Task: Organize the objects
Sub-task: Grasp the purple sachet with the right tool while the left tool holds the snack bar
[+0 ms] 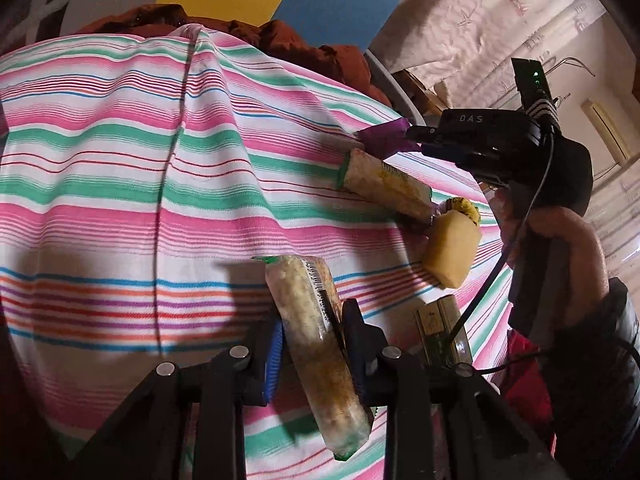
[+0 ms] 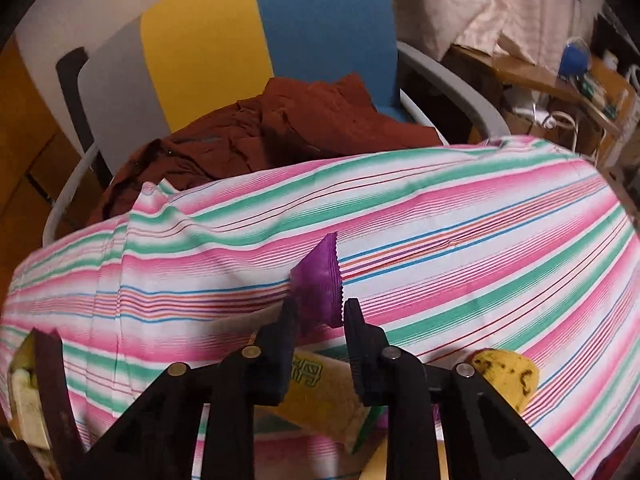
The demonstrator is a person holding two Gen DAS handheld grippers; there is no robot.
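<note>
Left gripper (image 1: 310,344) squeezes a snack pack (image 1: 316,344); right gripper (image 2: 320,320) pinches a purple wrapper (image 2: 320,284). Other snacks lie loose, so sorting looks unfinished.

striped cloth (image 1: 120,168) is covering the surface; a green-ended snack bar (image 1: 384,184) and yellow wrapped roll (image 1: 452,248) are lying on it.

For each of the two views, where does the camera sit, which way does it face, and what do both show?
Left wrist: rides the left tool, facing along its fingers across the striped cloth; shows the clamped snack bar, the right tool and a hand.
Right wrist: rides the right tool, facing the chair; shows the purple wrapper.
Shared: cloth, purple wrapper, chair.
</note>
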